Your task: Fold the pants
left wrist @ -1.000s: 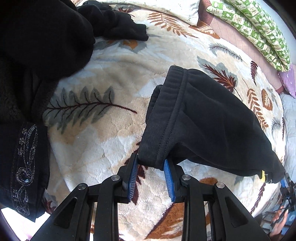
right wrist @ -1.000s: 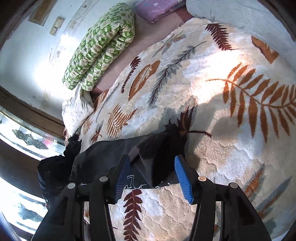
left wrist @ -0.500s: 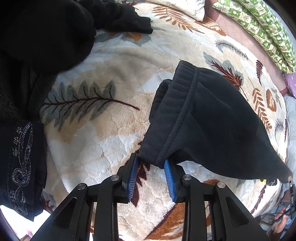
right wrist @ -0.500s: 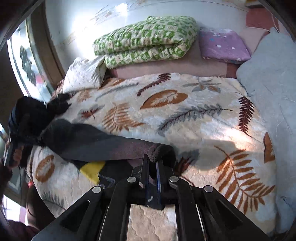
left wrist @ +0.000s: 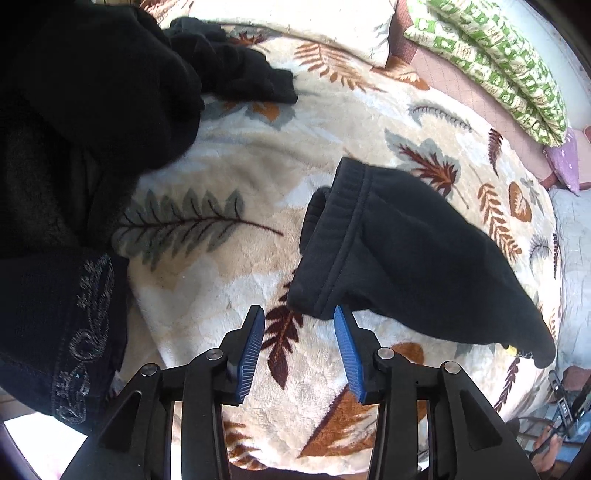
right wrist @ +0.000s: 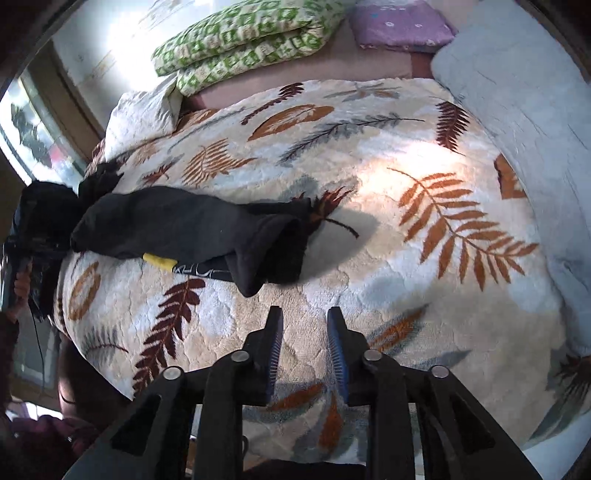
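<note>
On the leaf-print blanket [left wrist: 236,177], left wrist view: black pants [left wrist: 413,258] lie folded into a long bundle, ribbed waistband end nearest the camera, the rest running off to the right edge. Left gripper [left wrist: 299,332] is poised just below the waistband corner; jaws are opening, blue pads apart. The corner of the cloth sits at the tip of the right-hand pad, and the pads do not press on it, so the cloth is released. Only blanket shows in the gap. A pile of dark clothing [left wrist: 81,110] fills the upper left, with an embroidered black garment [left wrist: 66,339] below it. A green patterned quilt [left wrist: 498,62] lies folded at the upper right, and a white pillow [left wrist: 306,22] sits at the top.

Right wrist view: the pants [right wrist: 192,229] lie across the blanket [right wrist: 424,258] at centre left, one open end toward the middle and a yellow tag [right wrist: 159,261] showing at the lower edge. Right gripper [right wrist: 304,325] is apart from the pants, below the open end; jaws opening, nothing between them but blanket. Green quilt [right wrist: 240,40] and a purple cushion [right wrist: 399,22] lie at the far side.
</note>
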{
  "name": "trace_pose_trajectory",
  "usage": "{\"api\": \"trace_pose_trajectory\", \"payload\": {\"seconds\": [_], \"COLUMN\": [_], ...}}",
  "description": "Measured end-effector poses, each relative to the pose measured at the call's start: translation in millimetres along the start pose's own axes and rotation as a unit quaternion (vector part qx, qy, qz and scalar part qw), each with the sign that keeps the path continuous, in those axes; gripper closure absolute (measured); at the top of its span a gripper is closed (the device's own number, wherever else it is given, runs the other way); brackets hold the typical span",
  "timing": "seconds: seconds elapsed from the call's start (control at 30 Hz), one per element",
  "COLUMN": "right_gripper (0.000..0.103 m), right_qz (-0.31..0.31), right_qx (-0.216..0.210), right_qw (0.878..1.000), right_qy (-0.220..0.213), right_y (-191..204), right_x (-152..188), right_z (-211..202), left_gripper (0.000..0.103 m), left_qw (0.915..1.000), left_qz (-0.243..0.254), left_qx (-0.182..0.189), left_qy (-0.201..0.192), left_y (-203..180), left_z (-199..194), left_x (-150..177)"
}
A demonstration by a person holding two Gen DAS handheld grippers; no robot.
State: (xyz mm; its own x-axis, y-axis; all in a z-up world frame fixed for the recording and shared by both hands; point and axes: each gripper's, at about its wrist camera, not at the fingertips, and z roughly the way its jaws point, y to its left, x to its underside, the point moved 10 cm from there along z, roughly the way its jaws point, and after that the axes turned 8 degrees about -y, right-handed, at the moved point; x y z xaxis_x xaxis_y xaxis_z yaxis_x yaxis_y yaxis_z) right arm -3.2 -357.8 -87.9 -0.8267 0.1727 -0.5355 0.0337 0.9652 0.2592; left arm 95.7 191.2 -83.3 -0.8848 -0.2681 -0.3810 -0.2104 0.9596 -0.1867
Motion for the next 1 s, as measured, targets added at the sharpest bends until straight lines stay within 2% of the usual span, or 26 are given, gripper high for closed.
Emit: {"api": "trace_pose_trajectory", "payload": {"seconds": [0.03, 0.1, 0.17, 0.23, 0.33, 0.43, 0.5, 0.53, 0.57, 0.67, 0.73, 0.77, 0.8, 0.83, 0.87, 0.97, 1.0], "right_gripper": [0.062, 0.061, 0.061, 0.061, 0.056, 0.045, 0.044, 0.044, 0.044, 0.044, 0.044, 0.045, 0.047, 0.063, 0.093, 0.096, 0.096], "right_qz": [0.026, 0.078, 0.14, 0.21, 0.318, 0.408, 0.458, 0.475, 0.484, 0.462, 0.454, 0.448, 0.436, 0.416, 0.39, 0.314, 0.291], "right_qx": [-0.004, -0.021, -0.04, -0.062, -0.103, -0.141, -0.156, -0.163, -0.164, -0.128, -0.107, -0.104, -0.106, -0.106, -0.098, -0.073, -0.069], "right_qw": [1.0, 0.997, 0.989, 0.975, 0.941, 0.901, 0.874, 0.864, 0.859, 0.877, 0.883, 0.887, 0.892, 0.902, 0.914, 0.946, 0.954], "right_qy": [-0.004, -0.003, 0.007, 0.021, 0.046, 0.045, 0.039, 0.037, 0.036, 0.044, 0.047, 0.049, 0.049, 0.048, 0.047, 0.044, 0.03], "right_y": [-3, -7, -6, -4, 1, 3, 2, 3, 3, 4, 2, 2, 4, 6, 9, 15, 16], "right_x": [-5, -12, -18, -20, -16, -17, -17, -18, -20, -22, -21, -22, -24, -27, -31, -50, -64], "right_z": [-1, 3, 11, 19, 28, 33, 37, 39, 41, 50, 55, 58, 61, 62, 63, 65, 62], "left_gripper": [0.055, 0.038, 0.029, 0.029, 0.029, 0.029, 0.029, 0.028, 0.027, 0.026, 0.027, 0.031, 0.042, 0.048, 0.054, 0.069, 0.07], "left_qw": [1.0, 0.9997, 0.9991, 0.9992, 0.9999, 0.9992, 0.9987, 0.9984, 0.9981, 0.9972, 0.9968, 0.9968, 0.997, 0.9975, 0.9982, 0.9978, 0.9969], "left_qz": [0.001, -0.002, 0.004, 0.004, -0.007, -0.016, -0.02, -0.019, -0.015, 0.003, 0.011, 0.011, 0.011, 0.014, 0.012, -0.025, -0.038], "left_qx": [0.002, -0.013, -0.027, -0.029, -0.004, 0.017, 0.031, 0.036, 0.041, 0.043, 0.04, 0.039, 0.037, 0.028, 0.02, 0.036, 0.049], "left_qy": [-0.006, -0.023, -0.033, -0.026, 0.01, 0.033, 0.034, 0.038, 0.044, 0.062, 0.068, 0.069, 0.068, 0.063, 0.056, 0.05, 0.047], "left_y": [-2, -2, -4, -9, -17, -23, -26, -27, -29, -30, -31, -31, -33, -32, -31, -27, -28], "left_z": [-4, -10, -8, 2, 22, 37, 45, 48, 50, 63, 69, 71, 75, 76, 75, 64, 58], "left_x": [-8, -26, -43, -54, -58, -56, -55, -53, -49, -42, -37, -36, -36, -38, -40, -47, -48]}}
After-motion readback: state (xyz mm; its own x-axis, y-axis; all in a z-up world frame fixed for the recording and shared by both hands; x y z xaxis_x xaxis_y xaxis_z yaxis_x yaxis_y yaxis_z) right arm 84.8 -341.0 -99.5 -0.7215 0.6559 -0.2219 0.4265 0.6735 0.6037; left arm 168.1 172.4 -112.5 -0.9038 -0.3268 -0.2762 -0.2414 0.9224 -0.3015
